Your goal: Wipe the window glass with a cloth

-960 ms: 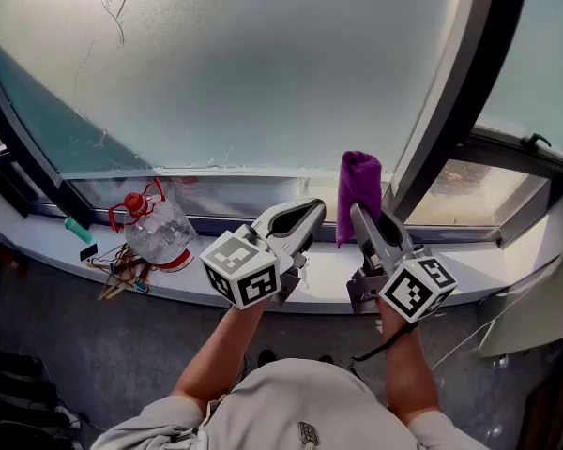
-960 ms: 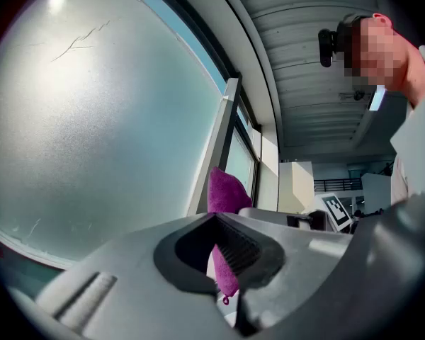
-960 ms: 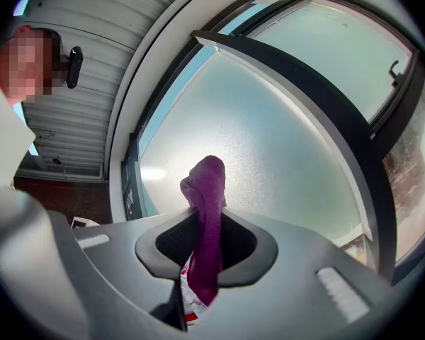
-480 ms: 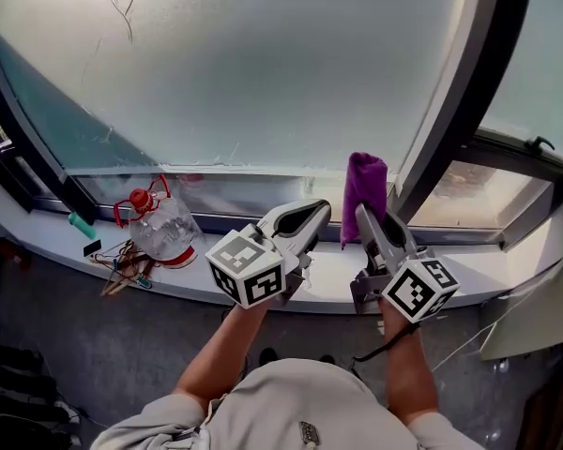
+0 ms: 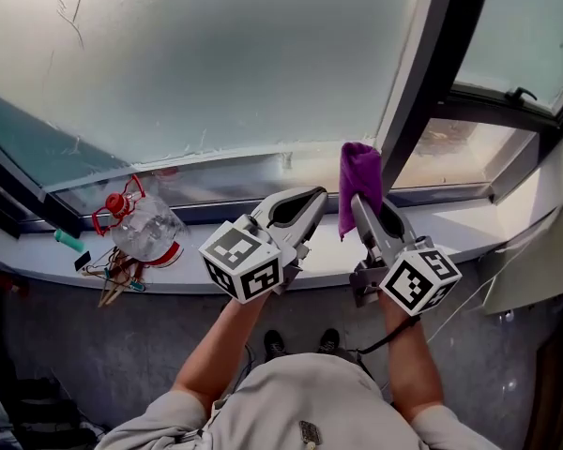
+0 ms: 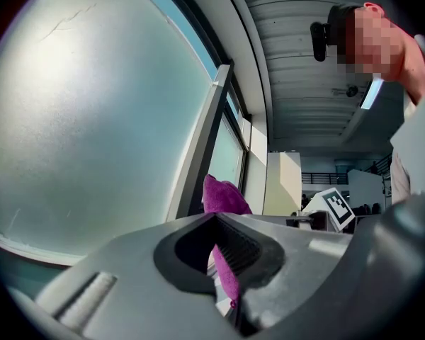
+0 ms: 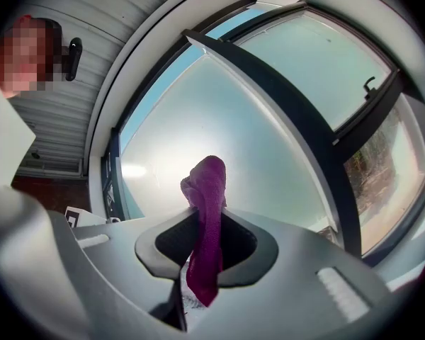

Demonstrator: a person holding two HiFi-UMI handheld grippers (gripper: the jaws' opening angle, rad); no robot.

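Right tongs [image 7: 207, 222] clamped on purple cloth [image 7: 207, 179]; left tongs [image 6: 217, 218] closed.

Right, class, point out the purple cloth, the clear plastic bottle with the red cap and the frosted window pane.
purple cloth [image 5: 359, 181], head view, middle of the bunched fabric.
clear plastic bottle [image 5: 148, 231], head view, its clear body.
frosted window pane [image 5: 225, 54], head view, bare glass.

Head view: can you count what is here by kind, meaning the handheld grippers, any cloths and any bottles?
Grippers: 2 (left gripper, right gripper)
Purple cloth: 1, clamped in the right gripper
Clear bottle with a red cap: 1
Total: 4
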